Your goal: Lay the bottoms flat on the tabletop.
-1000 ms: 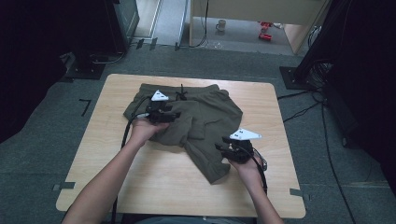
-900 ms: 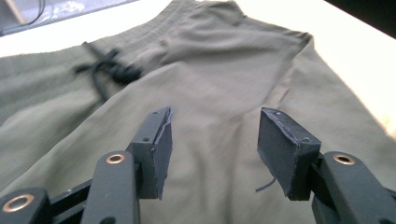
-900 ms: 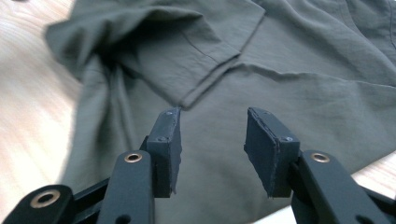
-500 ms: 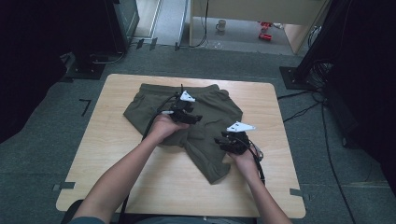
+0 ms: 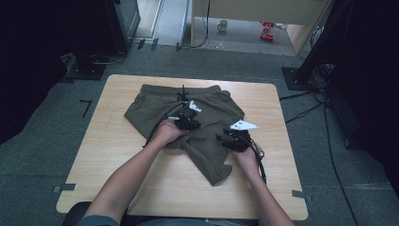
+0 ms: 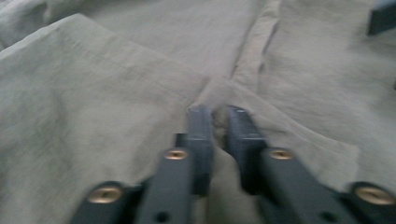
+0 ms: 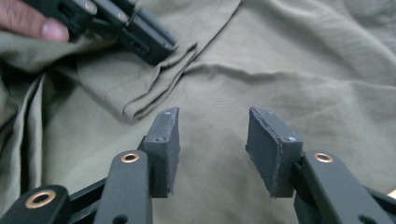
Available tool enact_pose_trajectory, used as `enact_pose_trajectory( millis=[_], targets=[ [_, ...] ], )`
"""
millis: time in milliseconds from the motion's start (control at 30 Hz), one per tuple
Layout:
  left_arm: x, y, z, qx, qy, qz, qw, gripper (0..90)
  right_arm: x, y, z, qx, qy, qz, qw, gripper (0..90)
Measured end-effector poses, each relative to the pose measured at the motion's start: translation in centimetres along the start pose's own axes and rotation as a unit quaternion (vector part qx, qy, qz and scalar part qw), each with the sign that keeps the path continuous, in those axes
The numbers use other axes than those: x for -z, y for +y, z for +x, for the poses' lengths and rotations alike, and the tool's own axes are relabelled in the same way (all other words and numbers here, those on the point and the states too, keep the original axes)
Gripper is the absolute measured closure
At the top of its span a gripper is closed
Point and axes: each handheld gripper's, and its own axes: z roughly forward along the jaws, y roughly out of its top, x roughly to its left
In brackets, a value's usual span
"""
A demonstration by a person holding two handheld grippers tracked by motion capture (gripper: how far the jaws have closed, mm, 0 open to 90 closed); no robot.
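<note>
The left gripper (image 6: 215, 114) is pinching a small ridge of cloth between its jaws, which have just been closing; in the left gripper view the two tips are standing nearly together with a fold of the shorts (image 5: 188, 127) bunched between them, right where a seam is running up and away. In the right gripper view the same gripper is showing at the upper left, biting the folded hem of a layer that is lying doubled over.

The right gripper (image 7: 212, 135) is hovering with its jaws released, the pads standing well apart over a smooth stretch of the olive cloth, gripping nothing. Whether the tips are touching the cloth, I cannot tell.

From above, the left gripper (image 5: 187, 117) is sitting near the middle of the shorts, just below the drawstring (image 5: 182, 94), and the right gripper (image 5: 234, 139) is resting to its right and nearer, over the right leg. Each is being held in a hand, the forearms coming in from the near edge, and a black cable is trailing back from each.

The shorts are lying spread on the far half of the tabletop (image 5: 117, 160), waistband at the far side, one leg reaching toward the near right. The wooden tabletop is standing on a grey carpet (image 5: 42, 141). A mug (image 5: 221, 26) is sitting on the floor far beyond.
</note>
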Motion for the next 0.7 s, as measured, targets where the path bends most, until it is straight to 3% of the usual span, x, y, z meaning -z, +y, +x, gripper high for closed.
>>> enact_pose_trajectory(
  millis=[100, 200, 433, 567, 700],
  targets=[
    [0.7, 0.0, 0.3, 0.012, -0.007, -0.011, 0.9998, 89.7, -0.1, 0.0, -0.2, -0.005, 0.006, -0.008, 0.9999, 53.7],
    [2.2, 0.0, 0.3, 0.017, -0.007, -0.035, 0.9992, 89.8, -0.7, 0.3, -0.3, -0.008, 0.017, 0.032, 0.9993, 50.7],
    [6.5, -0.6, 0.2, 0.031, 0.007, -0.089, 0.9956, 89.9, -1.7, 0.3, 0.5, 0.007, 0.019, 0.037, 0.9991, 49.9],
    [9.2, -1.9, 0.0, 0.044, 0.027, -0.114, 0.9921, 89.9, -2.0, 0.4, 0.8, 0.018, 0.017, 0.044, 0.9987, 49.0],
    [11.9, -4.1, 0.0, 0.069, 0.050, -0.145, 0.9858, 89.9, -2.2, 0.4, 1.0, 0.029, 0.011, 0.049, 0.9983, 48.4]
  ],
)
